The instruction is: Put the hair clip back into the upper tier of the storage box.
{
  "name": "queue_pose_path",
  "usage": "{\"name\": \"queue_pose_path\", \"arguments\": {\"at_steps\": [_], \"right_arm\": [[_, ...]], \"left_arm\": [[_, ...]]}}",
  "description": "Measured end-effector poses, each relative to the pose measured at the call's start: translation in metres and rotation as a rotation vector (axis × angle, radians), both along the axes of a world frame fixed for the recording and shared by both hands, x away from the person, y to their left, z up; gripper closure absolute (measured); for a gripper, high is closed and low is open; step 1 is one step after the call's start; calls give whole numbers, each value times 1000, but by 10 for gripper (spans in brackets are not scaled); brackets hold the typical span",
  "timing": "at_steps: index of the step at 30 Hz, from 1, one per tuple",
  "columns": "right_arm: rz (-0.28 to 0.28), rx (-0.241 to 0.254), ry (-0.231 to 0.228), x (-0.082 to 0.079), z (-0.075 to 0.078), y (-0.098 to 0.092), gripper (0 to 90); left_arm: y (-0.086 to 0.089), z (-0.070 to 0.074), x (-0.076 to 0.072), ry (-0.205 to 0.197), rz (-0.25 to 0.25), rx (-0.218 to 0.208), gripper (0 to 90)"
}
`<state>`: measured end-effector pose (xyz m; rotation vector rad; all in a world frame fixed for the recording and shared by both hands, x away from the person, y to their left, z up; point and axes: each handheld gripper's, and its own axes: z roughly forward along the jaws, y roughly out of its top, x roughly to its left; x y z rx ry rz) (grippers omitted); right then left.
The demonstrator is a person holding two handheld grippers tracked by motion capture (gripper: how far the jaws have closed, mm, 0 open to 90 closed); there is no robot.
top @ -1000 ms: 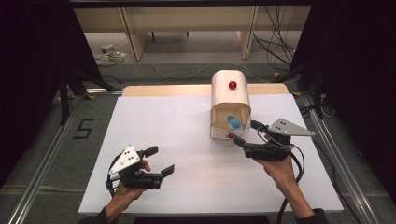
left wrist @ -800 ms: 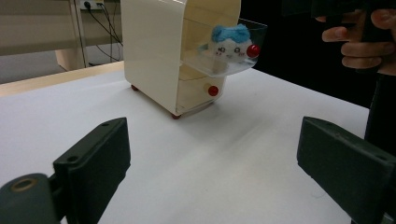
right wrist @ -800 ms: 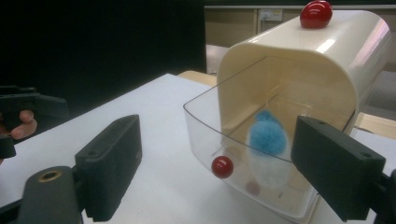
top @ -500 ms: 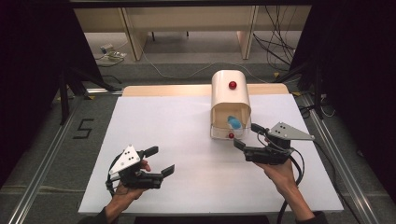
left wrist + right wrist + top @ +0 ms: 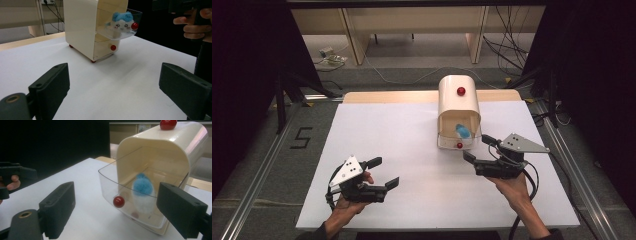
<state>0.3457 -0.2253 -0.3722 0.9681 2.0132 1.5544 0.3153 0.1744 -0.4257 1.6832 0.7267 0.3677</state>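
the right gripper [image 5: 475,148] is held just in front of the clear drawer [image 5: 130,202], its jaws spread wide with nothing between them and no contact made. in the right gripper view the drawer is seen pulled out of the cream cabinet [image 5: 458,100], a red knob [image 5: 118,201] on its front. a small white plush toy with a blue tuft [image 5: 143,192] is seen standing inside the drawer. a second red knob [image 5: 113,47] is carried on the lower drawer, and a red ball [image 5: 460,91] is set on the cabinet's rounded top. the left gripper [image 5: 383,173] is held low over the white table [image 5: 392,130], well apart from the cabinet, jaws likewise spread and empty.
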Motion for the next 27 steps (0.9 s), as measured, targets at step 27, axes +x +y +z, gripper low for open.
{"name": "queue_pose_path", "arguments": {"at_steps": [27], "right_arm": [[26,-13,29,-7,-16,-2,144]], "left_arm": [[-1,-1,0,7,-7,3,92]]}}
